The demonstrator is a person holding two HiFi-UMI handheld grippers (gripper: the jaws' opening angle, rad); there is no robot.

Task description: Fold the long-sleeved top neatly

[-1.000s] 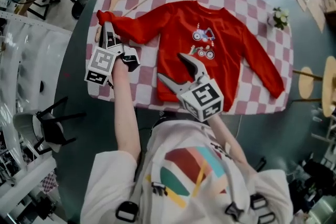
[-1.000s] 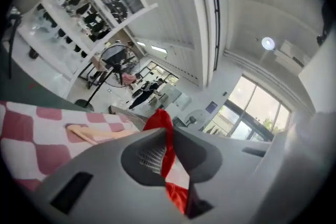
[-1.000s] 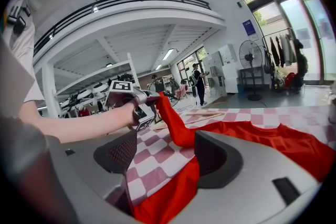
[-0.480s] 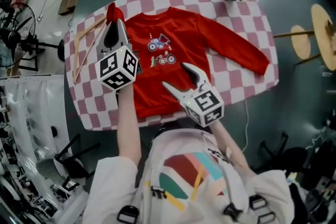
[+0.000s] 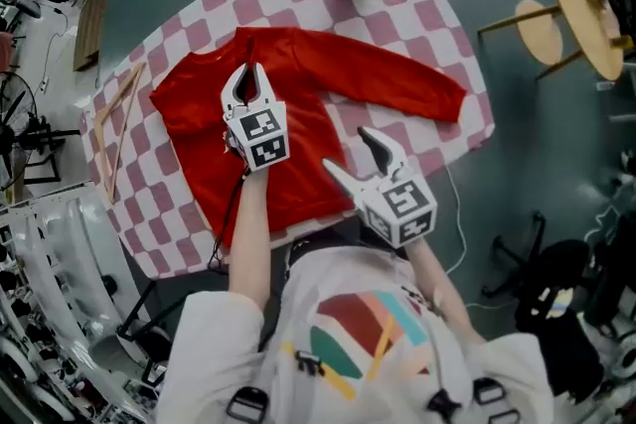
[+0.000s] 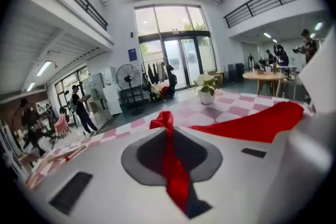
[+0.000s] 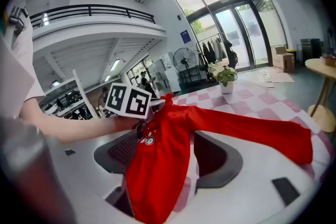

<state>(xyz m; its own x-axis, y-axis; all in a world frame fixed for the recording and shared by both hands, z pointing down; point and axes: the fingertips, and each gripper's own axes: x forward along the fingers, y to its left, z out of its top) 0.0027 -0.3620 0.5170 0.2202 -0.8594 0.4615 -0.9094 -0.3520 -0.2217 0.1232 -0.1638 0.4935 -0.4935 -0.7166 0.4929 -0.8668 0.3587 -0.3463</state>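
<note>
The left hand-held gripper [image 5: 248, 79] is pinching the sleeve cuff [image 6: 169, 165] of the red long-sleeved fabric top [image 5: 298, 174], with its jaws pressed together on the cloth. One second ago it was holding that cuff out near the edge of the pink-and-white checked table [image 5: 437, 15]. It is now holding the cuff over the chest, with the sleeve folded across the body. The right hand-held gripper [image 5: 355, 157] is staying spread above the hem. The top is lying on the table.
</note>
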